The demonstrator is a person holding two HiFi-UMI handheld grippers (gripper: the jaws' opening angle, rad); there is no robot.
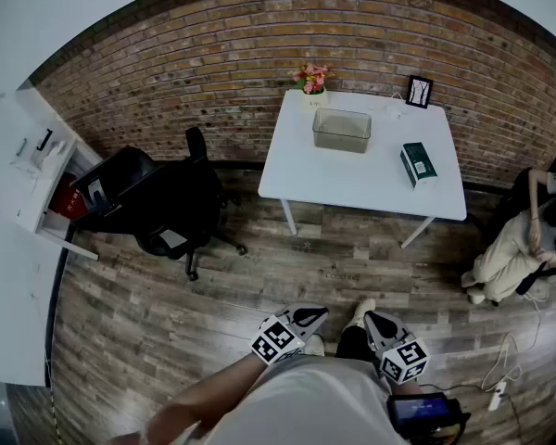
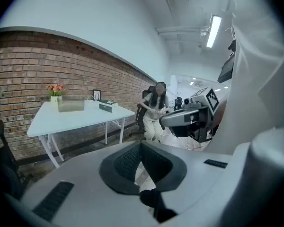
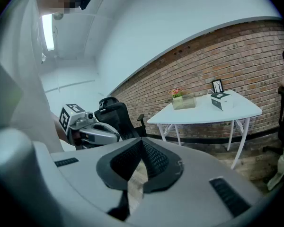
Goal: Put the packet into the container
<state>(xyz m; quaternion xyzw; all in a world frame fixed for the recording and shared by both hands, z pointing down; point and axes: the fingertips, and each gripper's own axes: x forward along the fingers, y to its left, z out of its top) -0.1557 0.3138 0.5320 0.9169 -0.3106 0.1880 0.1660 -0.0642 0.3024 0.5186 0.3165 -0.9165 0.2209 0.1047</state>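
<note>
Head view, stance: the person stands on the wood floor [image 1: 259, 276] well back from the white table [image 1: 352, 185]. Both grippers are held close to the body and aimed towards the table. I judge this a ready pose before any reach.
Left gripper [image 1: 313, 314]: its own view shows the jaws closed tip to tip with nothing held; only floor shows through the gap behind the tips.
Right gripper [image 1: 374, 319]: likewise closed and empty in its own view.
Packet [image 1: 418, 163]: dark green, lying flat on the right part of the table, well apart from both grippers.
Container [image 1: 342, 130]: a clear open-topped box near the table's back edge, just beside the flower pot [image 1: 312, 82]. It looks empty, and the packet lies apart from it to the right.
Task stage: not begun, judging by the packet lying outside the container; getting closer to the table would come first.
Head view alone: shows the layout from above, with the black office chair [image 1: 167, 207] left of the table and a small picture frame [image 1: 419, 92] at a back corner.
Gripper views alone: show that the jaws are closed. Each also catches the other gripper side-on, and shows the table from the side, with packet and container standing up off its top.
</note>
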